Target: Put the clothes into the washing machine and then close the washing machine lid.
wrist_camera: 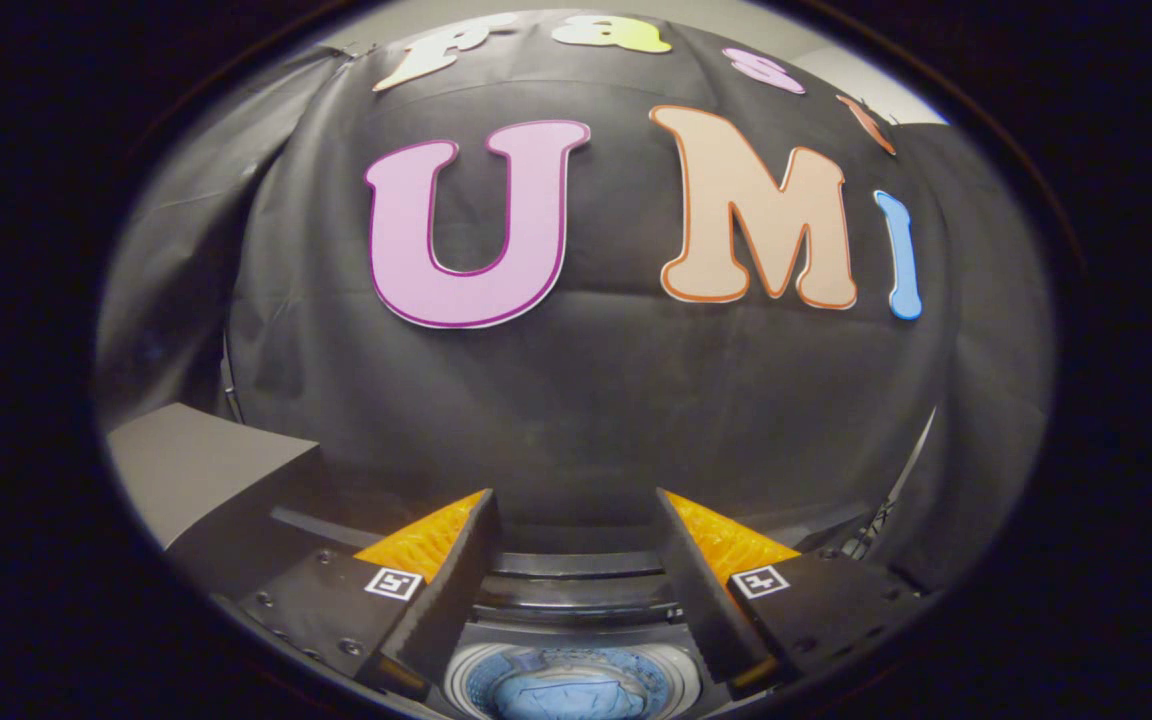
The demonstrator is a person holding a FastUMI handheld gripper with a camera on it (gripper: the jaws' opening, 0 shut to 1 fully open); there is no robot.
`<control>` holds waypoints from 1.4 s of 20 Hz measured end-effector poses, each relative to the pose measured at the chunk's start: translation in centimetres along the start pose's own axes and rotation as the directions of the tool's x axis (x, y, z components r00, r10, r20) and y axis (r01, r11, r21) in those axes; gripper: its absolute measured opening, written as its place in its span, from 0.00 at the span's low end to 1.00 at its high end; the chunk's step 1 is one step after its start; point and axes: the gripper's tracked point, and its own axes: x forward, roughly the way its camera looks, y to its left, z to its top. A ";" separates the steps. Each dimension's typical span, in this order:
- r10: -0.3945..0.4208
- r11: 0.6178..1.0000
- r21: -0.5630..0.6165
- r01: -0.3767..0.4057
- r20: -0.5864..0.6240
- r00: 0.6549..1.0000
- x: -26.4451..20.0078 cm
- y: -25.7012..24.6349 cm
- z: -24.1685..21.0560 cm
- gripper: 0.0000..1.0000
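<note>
The gripper (574,510) hangs with its fingers spread wide and nothing between them, above the open washing machine (576,580). Below and between the fingers, the blue clothes (568,695) lie inside the round drum (576,665).

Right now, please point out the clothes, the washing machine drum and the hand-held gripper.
clothes (568,698): gripper view, on the blue fabric inside the drum.
washing machine drum (484,672): gripper view, on its perforated inner wall.
hand-held gripper (576,515): gripper view, midway between its open fingertips.
</note>
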 end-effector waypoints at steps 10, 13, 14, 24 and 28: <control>-0.001 1.000 0.001 0.001 0.014 1.000 0.1 -0.1 -0.1 0.96; -0.002 1.000 0.001 0.002 0.022 1.000 0.1 0.0 -0.2 0.96; -0.002 1.000 0.000 0.002 0.026 1.000 0.0 0.0 -0.2 0.96; -0.020 1.000 0.010 0.020 0.034 0.999 1.6 0.3 -0.4 0.96; -0.022 1.000 0.010 0.022 0.051 0.998 2.0 0.4 -0.5 0.96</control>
